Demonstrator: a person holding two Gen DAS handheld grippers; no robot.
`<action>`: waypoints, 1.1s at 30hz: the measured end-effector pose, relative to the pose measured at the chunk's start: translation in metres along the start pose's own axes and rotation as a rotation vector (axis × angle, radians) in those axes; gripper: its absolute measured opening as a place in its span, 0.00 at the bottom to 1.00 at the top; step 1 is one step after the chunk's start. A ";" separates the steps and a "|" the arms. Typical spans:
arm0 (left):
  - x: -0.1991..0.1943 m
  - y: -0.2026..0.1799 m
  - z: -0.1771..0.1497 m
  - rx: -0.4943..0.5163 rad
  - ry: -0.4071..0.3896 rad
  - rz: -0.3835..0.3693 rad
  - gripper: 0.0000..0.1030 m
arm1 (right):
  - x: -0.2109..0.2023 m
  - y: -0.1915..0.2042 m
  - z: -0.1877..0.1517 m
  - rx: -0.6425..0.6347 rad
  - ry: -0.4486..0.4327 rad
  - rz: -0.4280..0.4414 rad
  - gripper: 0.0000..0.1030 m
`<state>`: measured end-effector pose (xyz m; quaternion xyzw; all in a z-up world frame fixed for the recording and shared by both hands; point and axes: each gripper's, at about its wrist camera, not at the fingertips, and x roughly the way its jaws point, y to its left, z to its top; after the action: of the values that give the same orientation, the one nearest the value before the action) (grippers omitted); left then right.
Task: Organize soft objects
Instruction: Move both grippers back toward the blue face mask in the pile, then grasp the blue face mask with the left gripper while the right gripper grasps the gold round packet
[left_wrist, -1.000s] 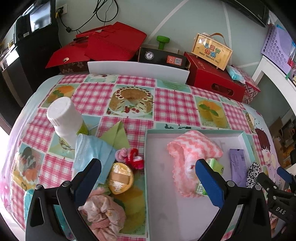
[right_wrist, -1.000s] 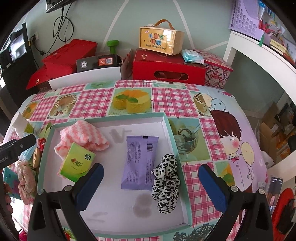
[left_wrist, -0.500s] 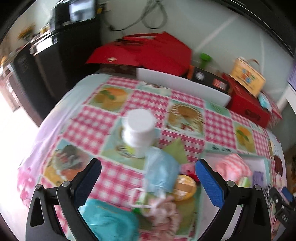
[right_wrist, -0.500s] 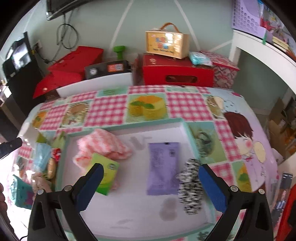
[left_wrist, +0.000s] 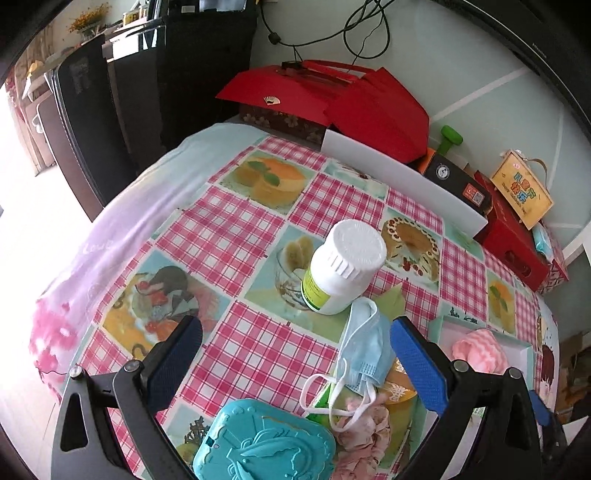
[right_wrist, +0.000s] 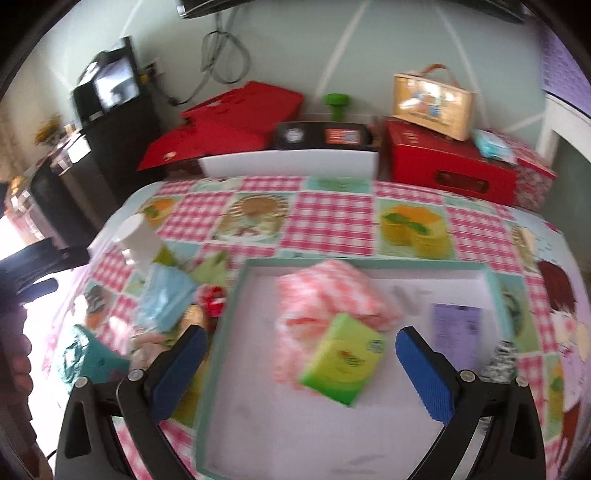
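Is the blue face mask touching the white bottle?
Touching. In the left wrist view the blue face mask has its top edge lying against the base of the white bottle, with no gap visible.

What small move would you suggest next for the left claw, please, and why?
Probably ease the open left claw right and down over the blue mask. It lies loose beside the white bottle, outside the tray, where the pink cloth already sits.
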<state>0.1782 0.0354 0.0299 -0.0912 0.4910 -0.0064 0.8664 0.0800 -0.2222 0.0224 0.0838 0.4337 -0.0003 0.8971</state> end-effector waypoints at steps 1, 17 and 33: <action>0.001 0.000 0.000 -0.001 0.005 -0.008 0.98 | 0.004 0.006 0.000 -0.009 0.003 0.026 1.00; 0.036 -0.021 -0.006 0.037 0.116 -0.110 0.98 | 0.050 0.054 -0.006 -0.074 0.076 0.227 0.61; 0.058 -0.041 -0.006 0.097 0.173 -0.146 0.98 | 0.085 0.068 -0.006 -0.092 0.163 0.220 0.38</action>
<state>0.2063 -0.0113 -0.0155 -0.0838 0.5550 -0.1011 0.8214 0.1335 -0.1484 -0.0377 0.0891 0.4928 0.1246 0.8565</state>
